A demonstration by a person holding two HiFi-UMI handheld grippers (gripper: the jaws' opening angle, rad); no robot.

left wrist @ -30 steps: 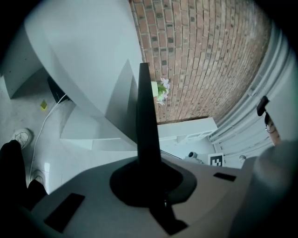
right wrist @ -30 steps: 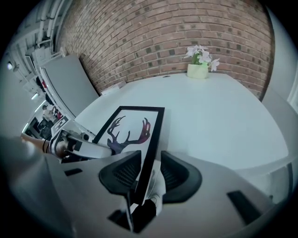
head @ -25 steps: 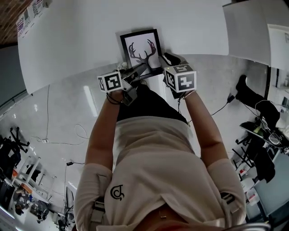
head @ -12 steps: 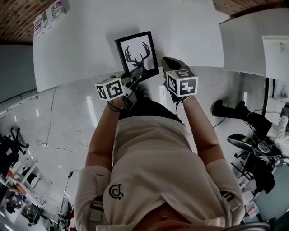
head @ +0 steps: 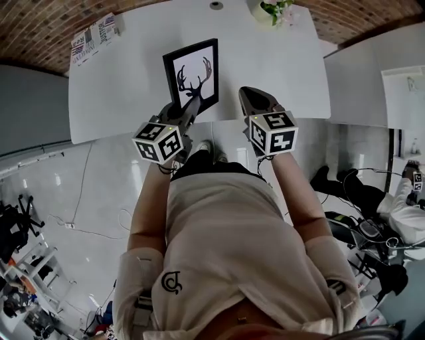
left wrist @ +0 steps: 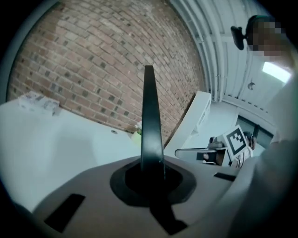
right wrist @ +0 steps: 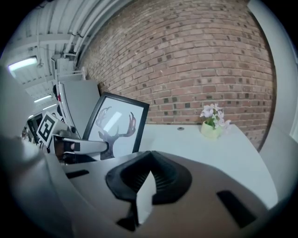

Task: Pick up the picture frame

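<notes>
Person in a pale shirt point(head: 226, 246), both arms out over the near edge of a white table point(head: 279, 60).

Left gripper point(head: 188, 107) – jaws clenched on the lower edge of the picture frame point(head: 192, 74). In the left gripper view the frame runs edge-on, straight up from between the pads. The frame is black, with a dark antler print on white. It is held upright, leaning slightly, over the near part of the table, to the left of the right gripper. Cannot tell whether its bottom edge clears the tabletop.

Right gripper point(head: 252, 96) – just beside the frame, not touching it. Jaws pressed together, nothing between them.

Farther along the table: folded newspaper point(head: 93, 38) at the far left corner, small pot of flowers point(head: 272, 9) at the far edge. Brick wall point(right wrist: 195, 56) behind.
</notes>
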